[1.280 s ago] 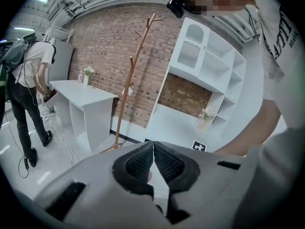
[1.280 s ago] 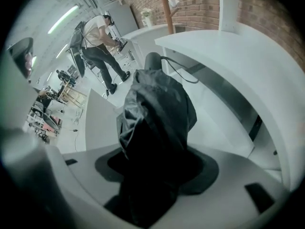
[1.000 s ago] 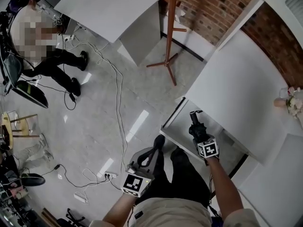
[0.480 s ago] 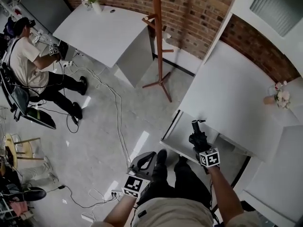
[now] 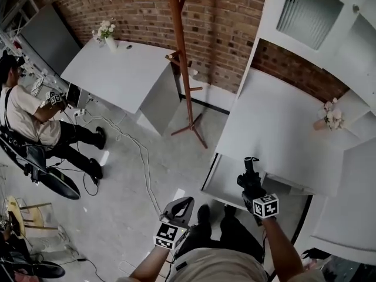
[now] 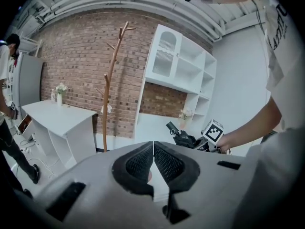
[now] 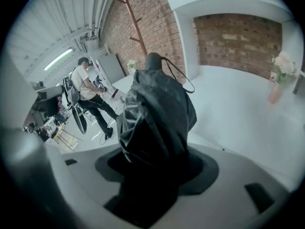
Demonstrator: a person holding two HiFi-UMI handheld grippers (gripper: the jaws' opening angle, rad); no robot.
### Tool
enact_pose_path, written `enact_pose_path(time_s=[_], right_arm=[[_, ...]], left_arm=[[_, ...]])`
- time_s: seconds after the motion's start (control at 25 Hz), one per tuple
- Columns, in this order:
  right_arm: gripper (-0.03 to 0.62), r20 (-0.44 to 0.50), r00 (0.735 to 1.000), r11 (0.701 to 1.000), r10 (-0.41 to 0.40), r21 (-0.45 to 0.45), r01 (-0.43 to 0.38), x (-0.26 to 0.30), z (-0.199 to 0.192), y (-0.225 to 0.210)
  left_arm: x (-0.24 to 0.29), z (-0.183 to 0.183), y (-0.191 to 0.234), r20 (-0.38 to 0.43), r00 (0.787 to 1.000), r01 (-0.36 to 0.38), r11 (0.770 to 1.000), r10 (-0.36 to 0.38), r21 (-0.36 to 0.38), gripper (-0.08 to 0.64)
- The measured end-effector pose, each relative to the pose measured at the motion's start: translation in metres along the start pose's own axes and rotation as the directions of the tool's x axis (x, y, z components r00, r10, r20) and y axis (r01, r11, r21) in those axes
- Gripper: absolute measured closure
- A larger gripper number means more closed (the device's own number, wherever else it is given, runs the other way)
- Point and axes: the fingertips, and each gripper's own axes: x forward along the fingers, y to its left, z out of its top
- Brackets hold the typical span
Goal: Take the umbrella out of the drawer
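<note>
A black folded umbrella (image 5: 249, 176) stands upright in my right gripper (image 5: 252, 188), above the open white drawer (image 5: 215, 180) of the cabinet. In the right gripper view the umbrella (image 7: 155, 116) fills the space between the jaws, its handle and wrist strap pointing away from me. The right gripper is shut on its folded cloth. My left gripper (image 5: 181, 205) hangs left of the drawer, over the floor by my feet. Its ribbed pads (image 6: 140, 162) meet at the tips with nothing between them. From the left gripper view the umbrella (image 6: 182, 137) shows ahead to the right.
A wooden coat stand (image 5: 180, 69) rises behind the drawer. A white desk (image 5: 114, 72) stands at the back left, with a seated person (image 5: 26, 119) beside it. Cables (image 5: 140, 154) trail over the floor. A flower vase (image 5: 328, 117) sits on the white cabinet top (image 5: 276, 128).
My right gripper has risen with the umbrella, lifting it up out of the drawer. The head view has tilted up toward the brick wall. The left gripper has barely shifted.
</note>
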Motion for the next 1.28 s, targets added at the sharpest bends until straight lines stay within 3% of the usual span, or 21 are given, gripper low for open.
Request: enact_pose_path(time_s=[0.28, 0.64, 1.28], right_arm=[[0.316, 0.16, 0.987, 0.999, -0.033, 0.047, 0.026, -0.044, 0.037, 0.01], [0.316, 0.374, 0.924, 0.99, -0.074, 0.136, 0.025, -0.118, 0.075, 0.002], [0.315, 0.563, 0.825, 0.997, -0.05, 0.076, 0.009, -0.242, 0.095, -0.033]], left_arm=[[0.012, 0.023, -0.007, 0.028, 0.995, 0.09, 0.995, -0.092, 0.048, 0.534], [0.031, 0.048, -0.025, 0.016, 0.986, 0.165, 0.983, -0.167, 0.086, 0.534], [0.041, 0.1, -0.09, 0.113, 0.988, 0.096, 0.993, -0.104, 0.074, 0.534]])
